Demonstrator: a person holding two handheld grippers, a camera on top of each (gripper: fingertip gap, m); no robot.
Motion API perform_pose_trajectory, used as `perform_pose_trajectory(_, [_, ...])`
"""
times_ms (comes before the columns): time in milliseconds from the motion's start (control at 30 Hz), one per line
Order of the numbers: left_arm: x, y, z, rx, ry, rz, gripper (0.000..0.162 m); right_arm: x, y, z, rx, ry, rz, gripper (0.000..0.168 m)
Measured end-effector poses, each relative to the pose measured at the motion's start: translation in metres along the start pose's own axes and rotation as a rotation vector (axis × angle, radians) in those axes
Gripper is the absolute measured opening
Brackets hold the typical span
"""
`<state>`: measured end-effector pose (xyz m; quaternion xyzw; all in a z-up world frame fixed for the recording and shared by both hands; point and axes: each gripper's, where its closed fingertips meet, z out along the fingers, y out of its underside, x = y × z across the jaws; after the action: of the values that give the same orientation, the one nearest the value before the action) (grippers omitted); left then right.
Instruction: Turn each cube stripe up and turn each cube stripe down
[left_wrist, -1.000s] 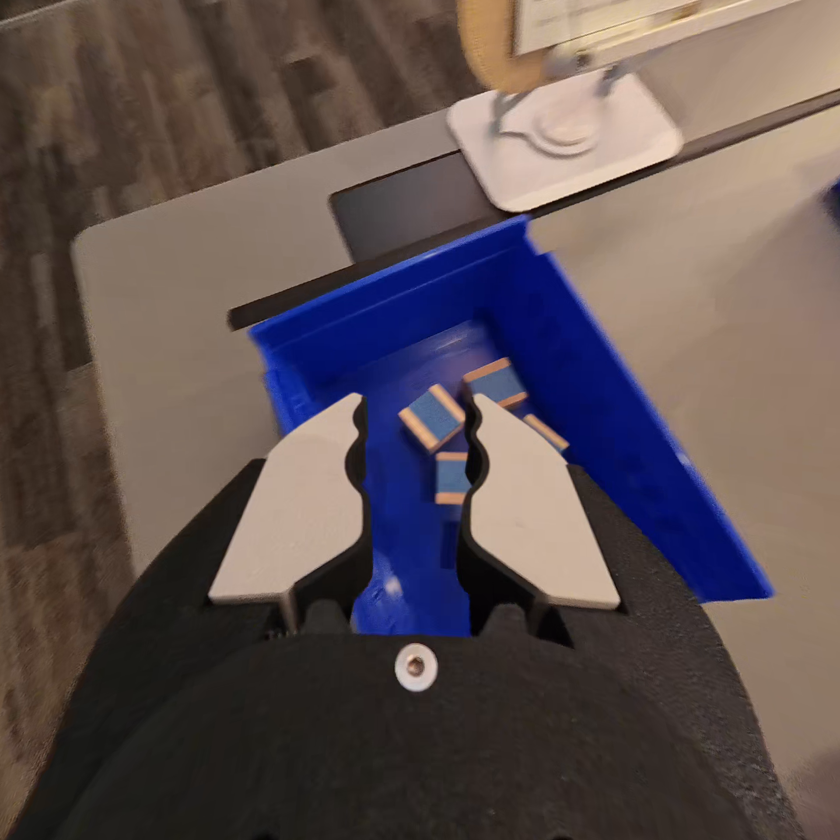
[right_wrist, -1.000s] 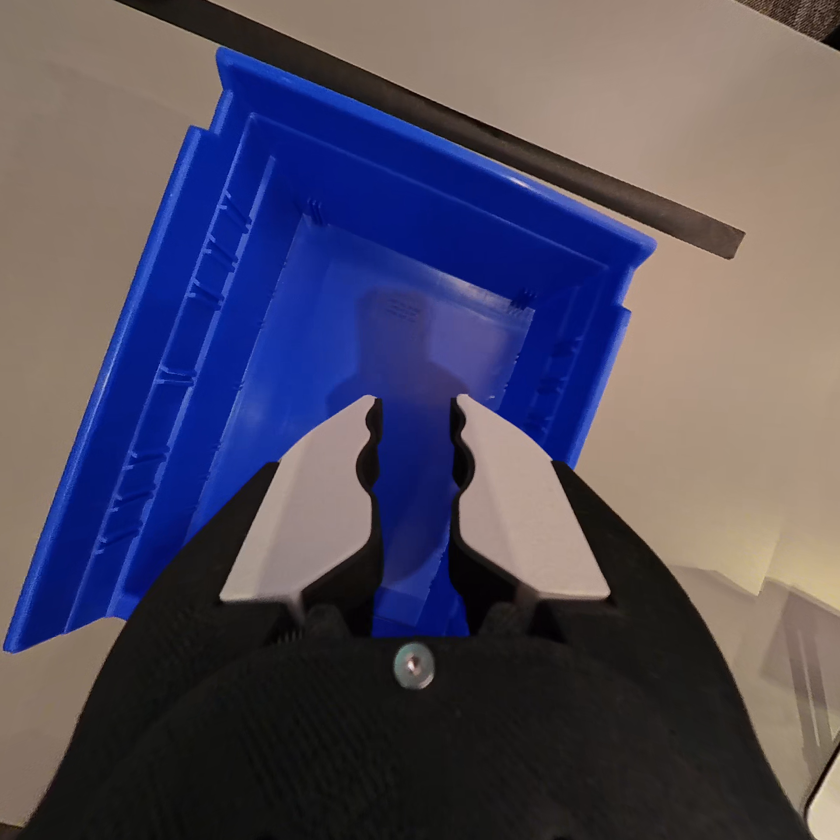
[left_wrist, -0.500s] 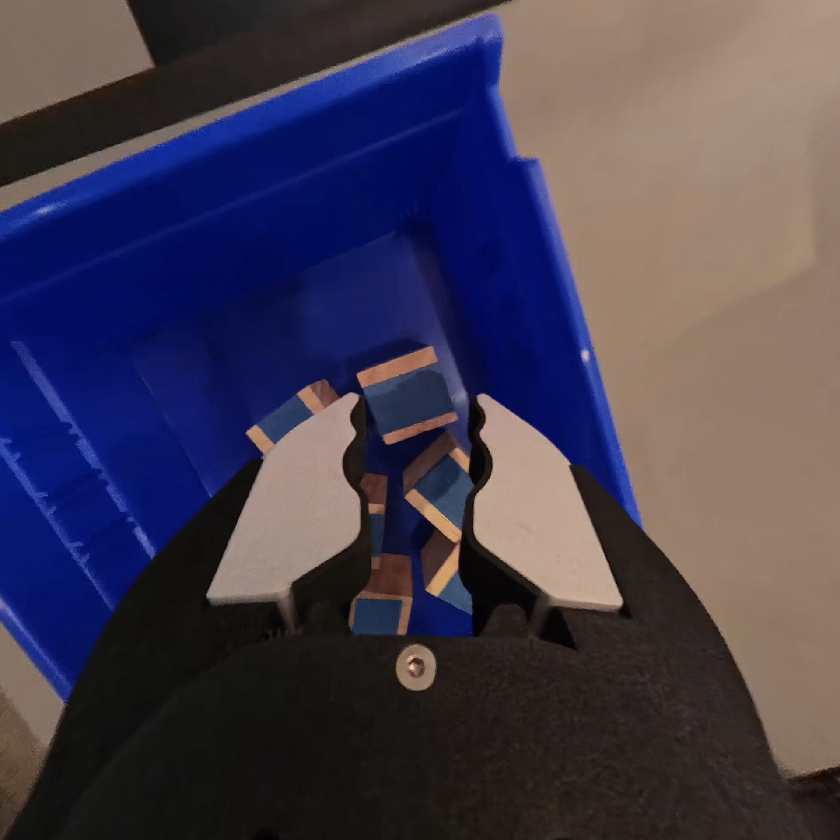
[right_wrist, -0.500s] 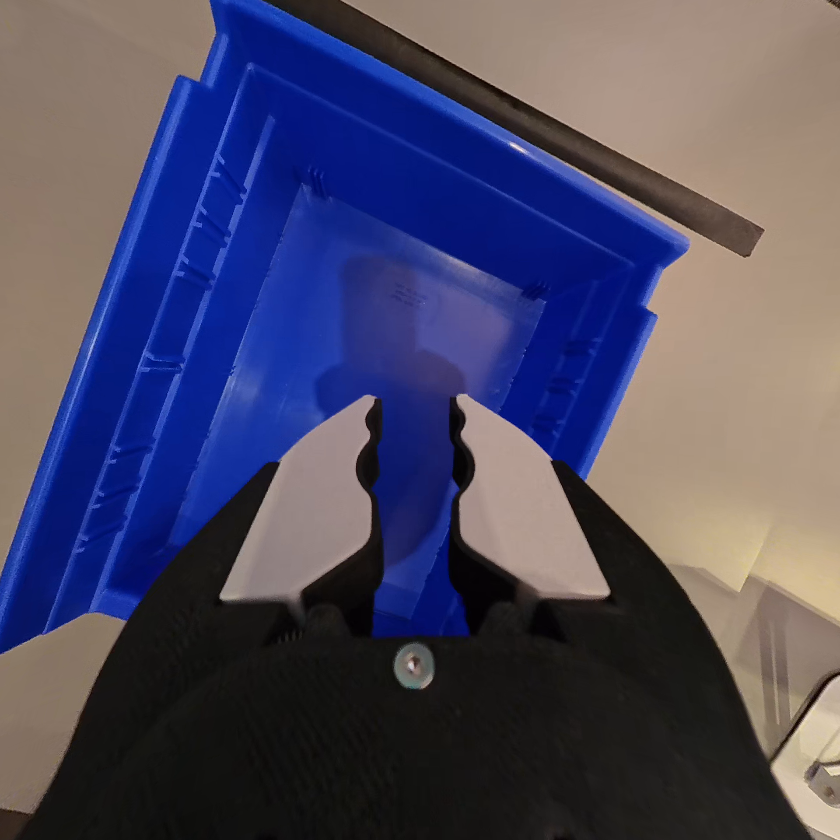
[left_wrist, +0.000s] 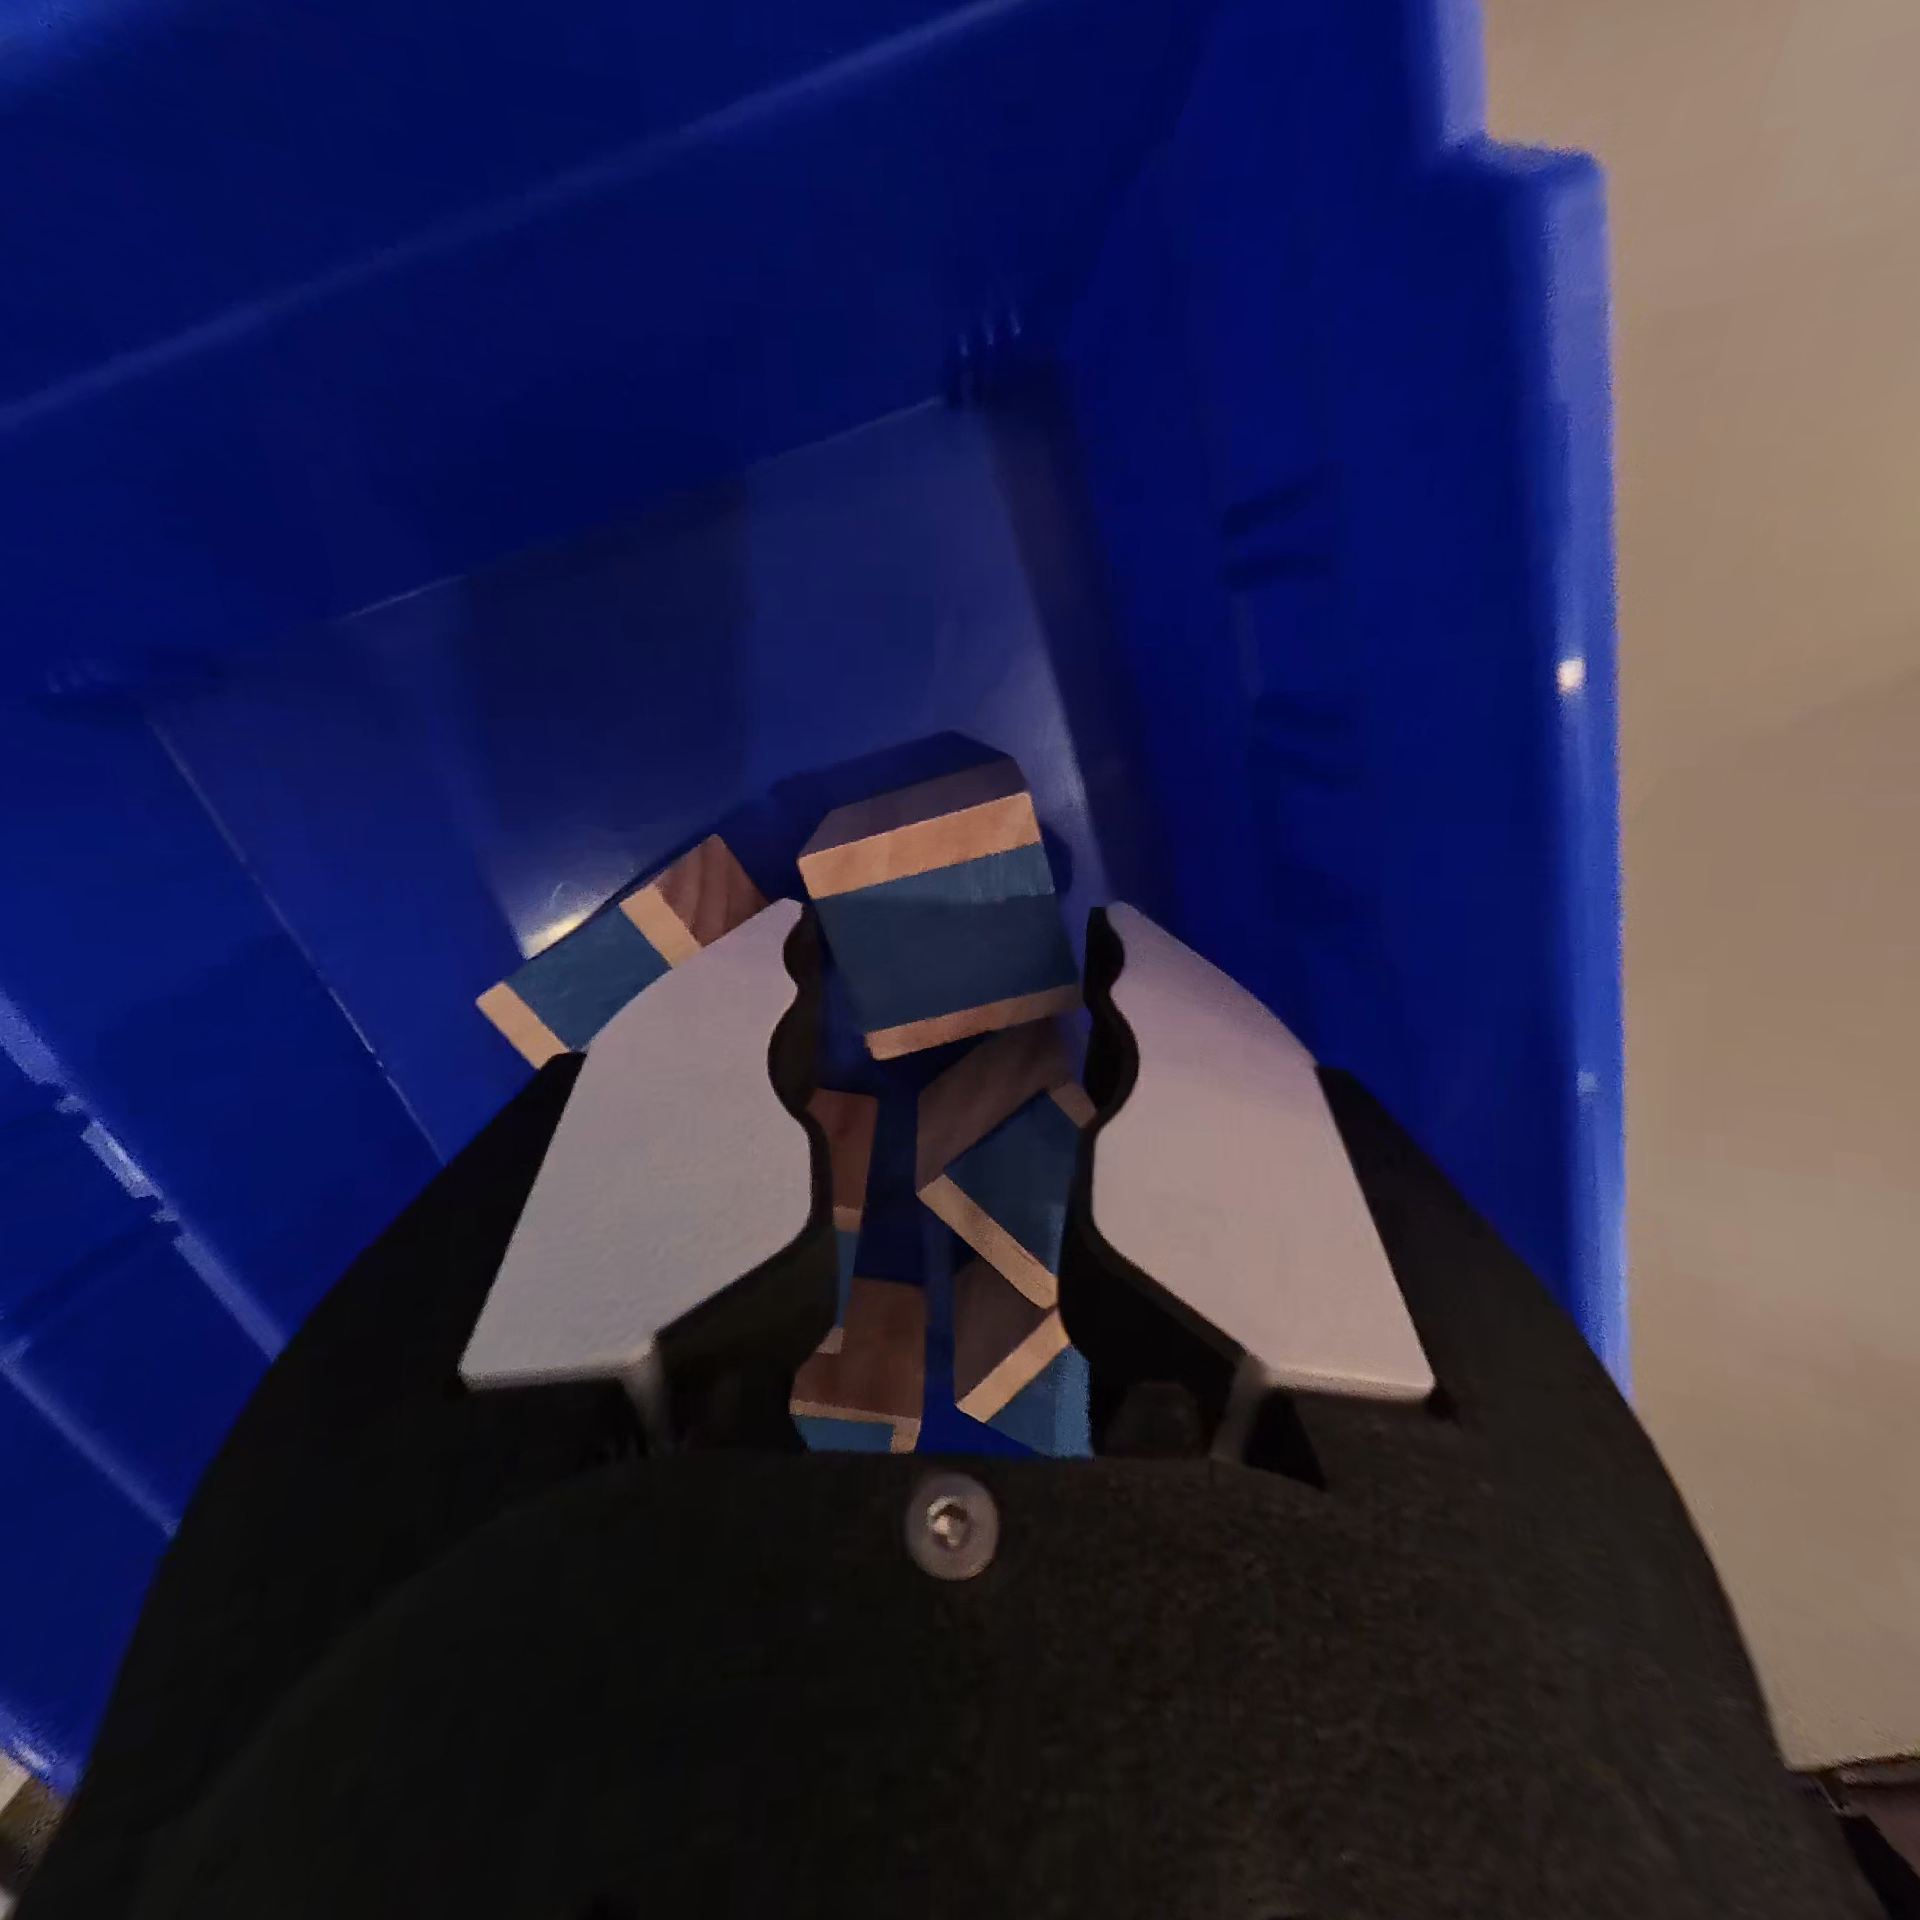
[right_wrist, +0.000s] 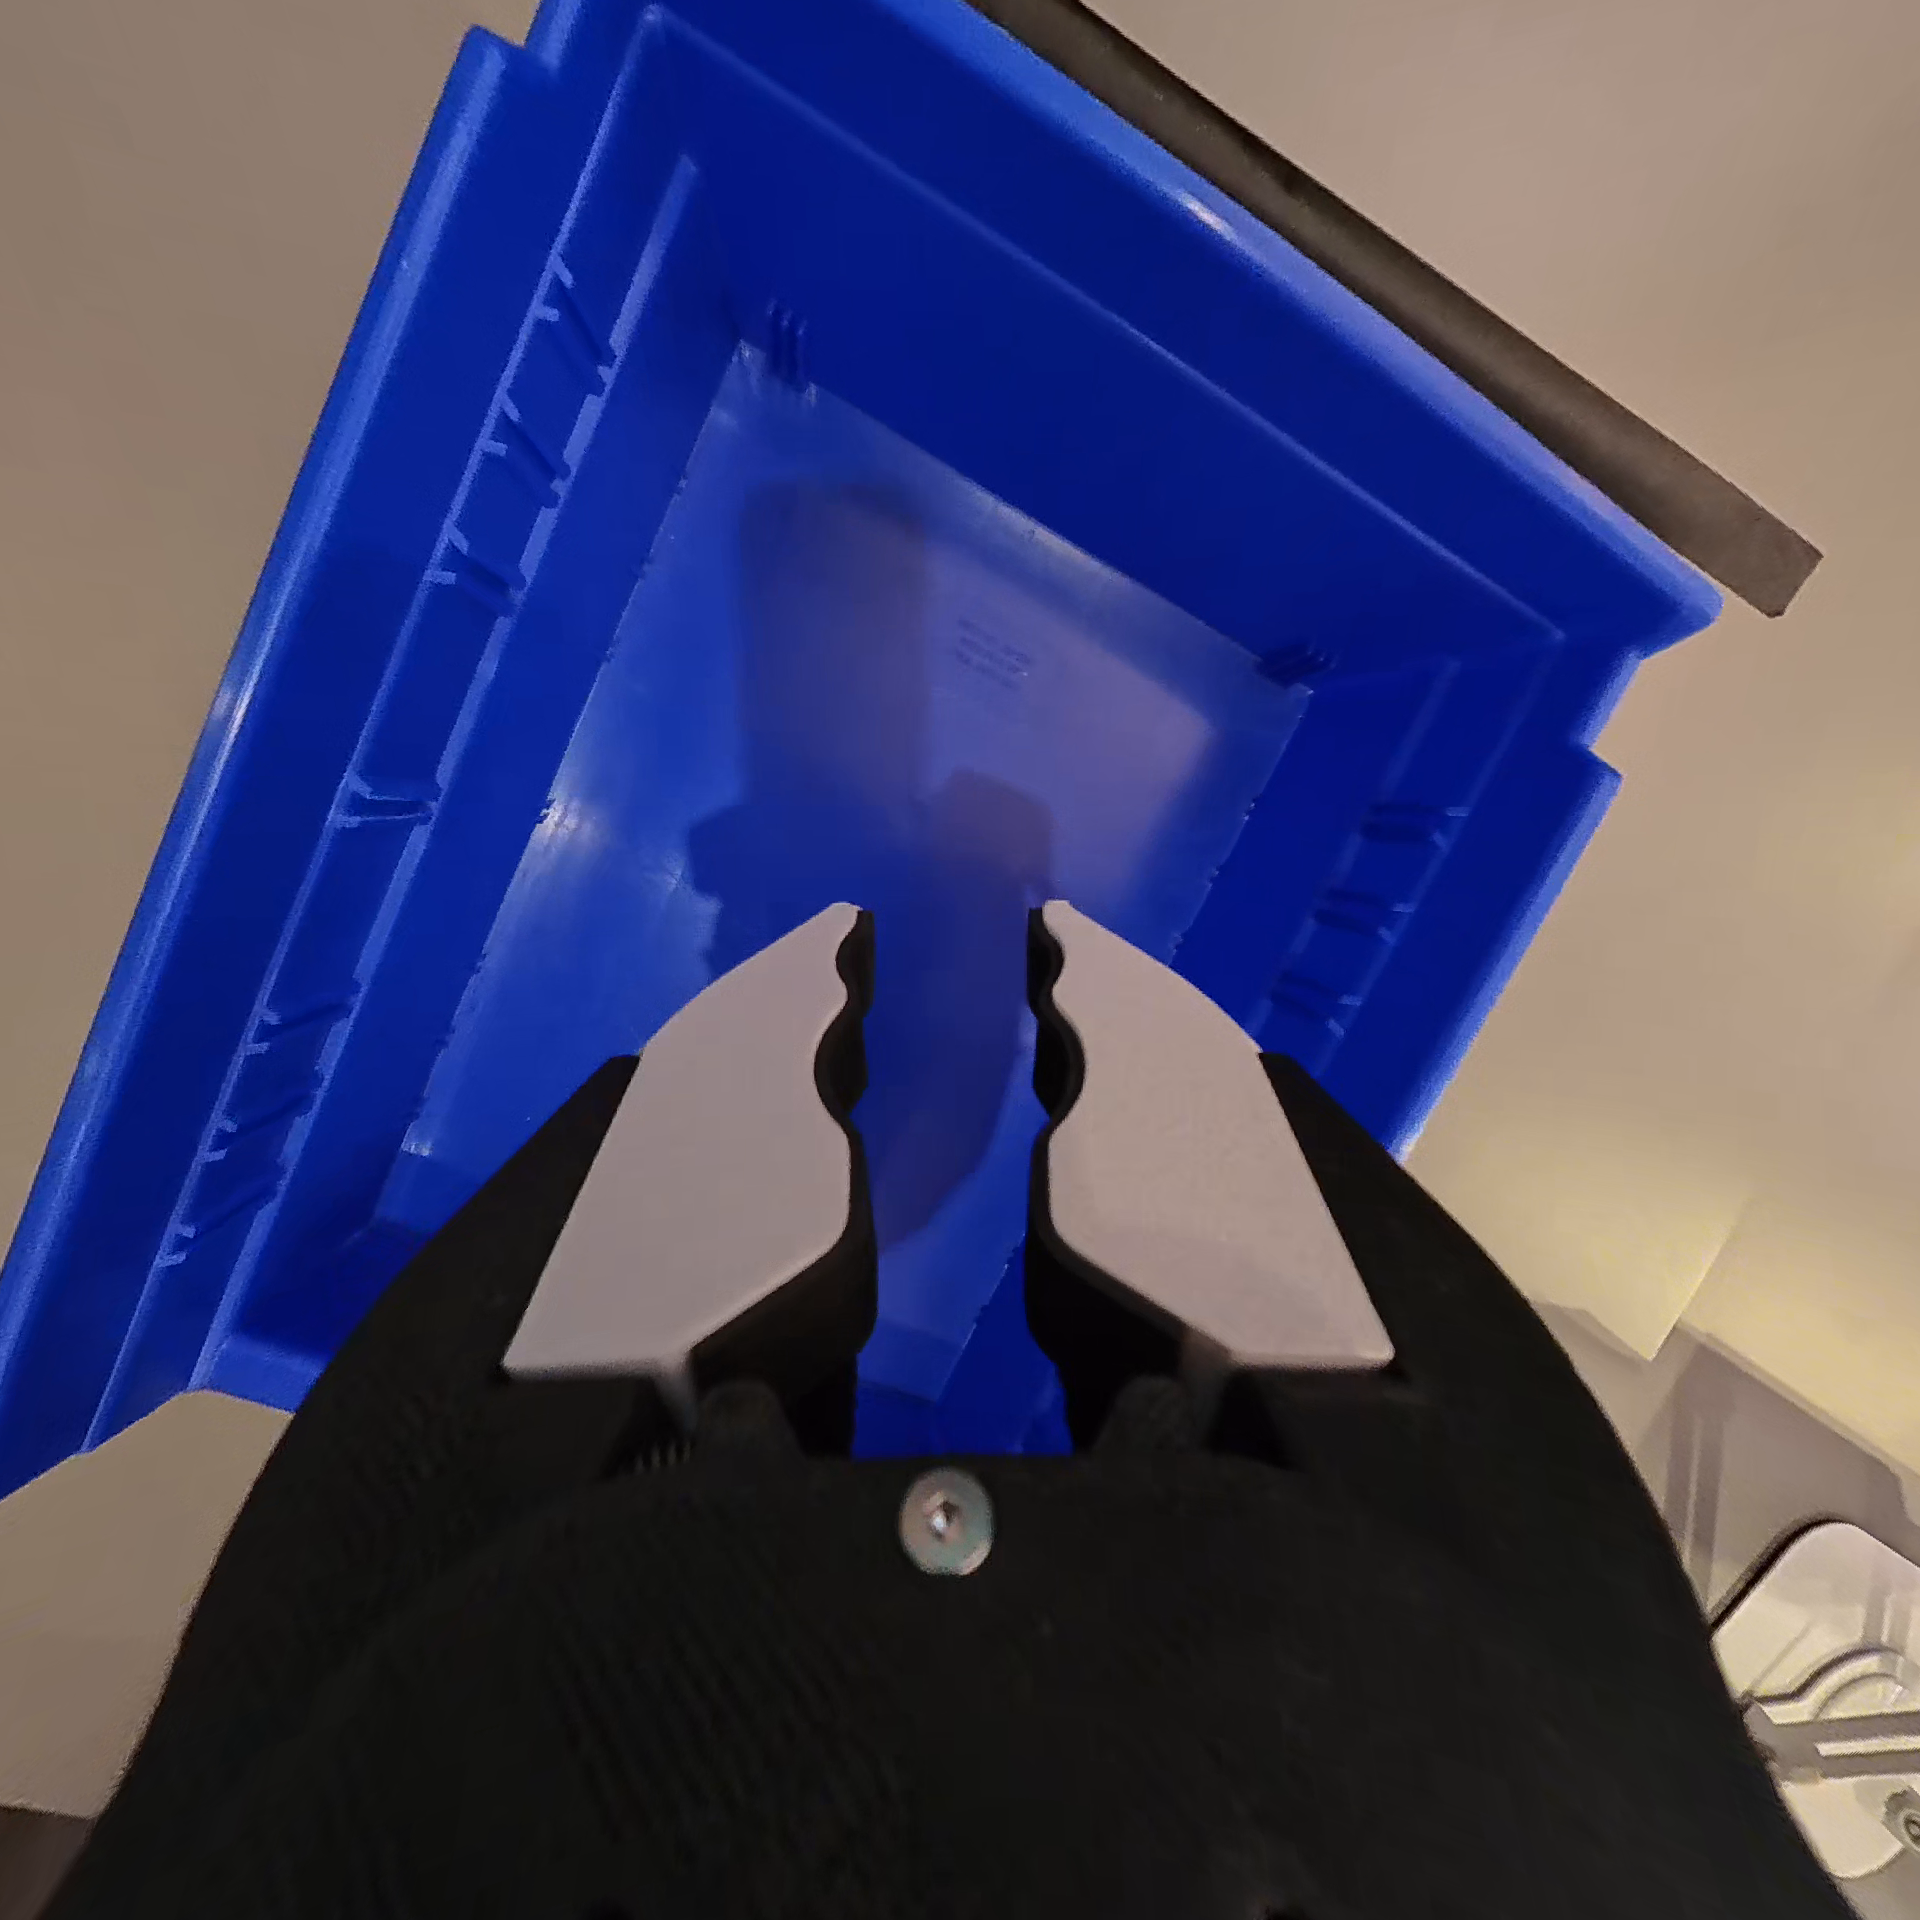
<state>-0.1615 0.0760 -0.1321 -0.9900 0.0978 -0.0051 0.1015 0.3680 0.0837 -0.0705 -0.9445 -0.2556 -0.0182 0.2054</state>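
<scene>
The pale table (right_wrist: 208, 312) carries everything, and a dark strip (right_wrist: 1455, 343) crosses it just behind the far rim of the blue bin (right_wrist: 436, 790) seen in the right wrist view. That bin is a deep plastic box with ribbed inner walls and a glossy floor that shows only shadow and reflection. The right gripper (right_wrist: 951, 914) hangs above its near half with its jaws parted by a moderate gap and nothing between them. Off the bin's right corner, at the frame's lower right edge, lies a white object with metal parts, too cut off to identify.

In the left wrist view another blue bin (left_wrist: 1351, 520) fills most of the frame, its right wall standing tall against the pale table beyond. The left gripper (left_wrist: 951, 925) reaches down inside this bin, jaws apart at a middling width, gripping nothing.

The striped wooden cubes lie in a loose cluster on this bin's floor, near its right wall. The nearest cube (left_wrist: 940, 925) sits at the gripper's tips, a broad blue band facing the camera between pale edges, slightly tilted. Left of it, partly hidden behind the left finger (left_wrist: 665, 1174), is a second cube (left_wrist: 613, 956). Below the first, seen through the gap between the fingers, is a third cube (left_wrist: 1003, 1174), turned diagonally, and more cube pieces (left_wrist: 868, 1371) lower down, where counting them is not possible.
</scene>
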Motion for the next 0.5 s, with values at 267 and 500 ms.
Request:
perform_pose_trajectory(267, [-0.0018, 0.0011, 0.0043, -0.028, -0.057, 0.015, 0.049, -0.0039, -0.0007, 0.0031, -0.014, -0.002, -0.018, 0.029])
perform_pose_trajectory(500, [0.0046, -0.0004, 0.0005, -0.019, -0.007, 0.069, 0.048, -0.0057, -0.0011, 0.0039, -0.02, -0.001, -0.03, 0.029])
